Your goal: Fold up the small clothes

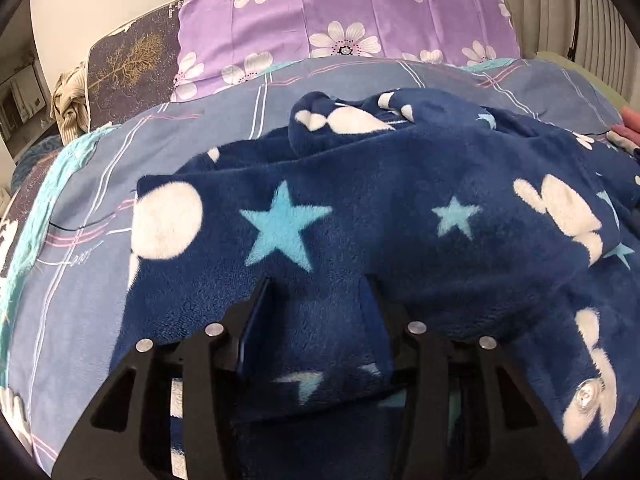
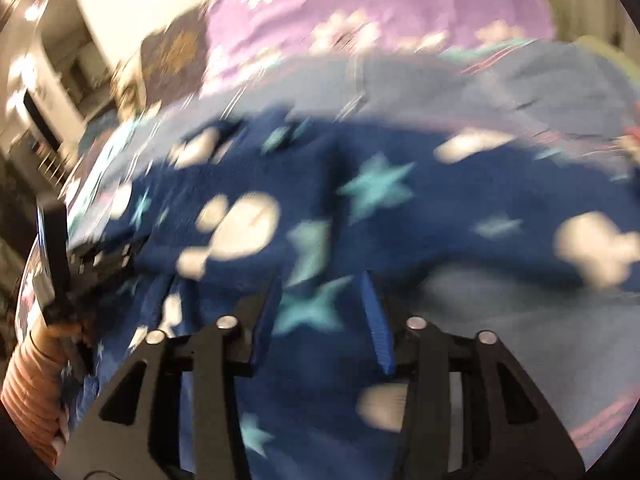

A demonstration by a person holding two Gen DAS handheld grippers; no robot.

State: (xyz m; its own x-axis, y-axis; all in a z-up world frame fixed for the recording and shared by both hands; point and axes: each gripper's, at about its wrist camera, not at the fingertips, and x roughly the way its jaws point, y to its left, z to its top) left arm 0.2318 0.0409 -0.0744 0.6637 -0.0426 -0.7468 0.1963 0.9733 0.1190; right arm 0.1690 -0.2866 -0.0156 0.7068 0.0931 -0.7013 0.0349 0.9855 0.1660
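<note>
A dark blue fleece garment [image 1: 400, 200] with pale blue stars and white shapes lies spread and rumpled on the bed. In the left wrist view my left gripper [image 1: 316, 292] is low over its near part. The jaws stand apart, with a fold of the fleece lying between the fingers [image 1: 258, 300]. The right wrist view is blurred. There my right gripper [image 2: 320, 288] hovers over the same garment [image 2: 400, 220], jaws apart, with fleece showing below and between them but not pinched. The left gripper's body [image 2: 52, 240] and a hand in a striped sleeve [image 2: 24, 380] show at the left edge.
The bed has a grey-blue striped sheet [image 1: 240, 120]. A purple flowered pillow [image 1: 340, 12] and a dark pillow with a gold tree [image 1: 132, 68] lie at its head. Something pink [image 1: 628, 128] sits at the right edge. A beige striped cloth [image 1: 72, 100] lies beside the dark pillow.
</note>
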